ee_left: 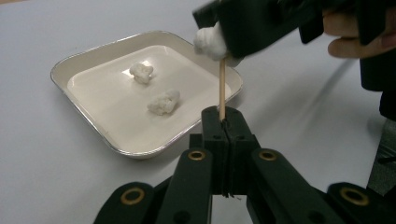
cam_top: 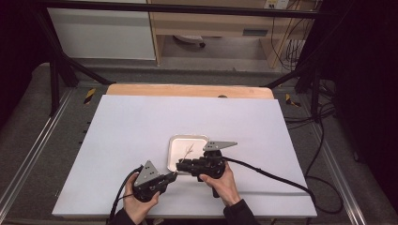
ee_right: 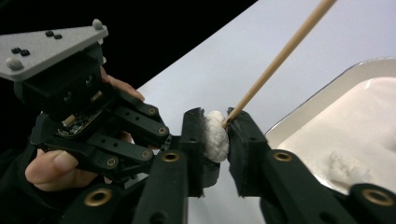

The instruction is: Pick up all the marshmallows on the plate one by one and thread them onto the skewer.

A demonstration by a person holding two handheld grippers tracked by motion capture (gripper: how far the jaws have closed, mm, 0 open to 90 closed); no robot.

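- While the left tool [ee_left: 223, 123] grips the lower end of a thin wooden stick [ee_left: 222, 88] with its jaws pressed together, the right tool [ee_right: 217, 135] is clamped on the white cotton wad [ee_right: 215, 135] at the stick's other end
- From the high view both tools meet just at the near edge of the small white tray [cam_top: 187, 140], which sits on the white table [cam_top: 141, 126], the left tool [cam_top: 172, 177] coming in from the near left and the right tool [cam_top: 180, 165] from the right, level with the tray's near rim
- Seen from the left tool's camera, the stick stands nearly upright out of the closed jaws, and the cotton wad [ee_left: 210, 42] on top is half hidden under the right tool's black body
- Two more loose cotton wads [ee_left: 163, 101] lie inside the tray [ee_left: 93, 123], apart from each other
- My reading: the step in hand is stripping the cotton off the stick, one tool anchoring the stick while the other pinches the tip
- Next move, as I judge it, calls for pulling the two tools apart along the stick's line, the left one holding firm so the stick doesn't slip or snap, then carrying the freed wad over the tray and letting go
- Risk: a sideways tug could bend the thin stick
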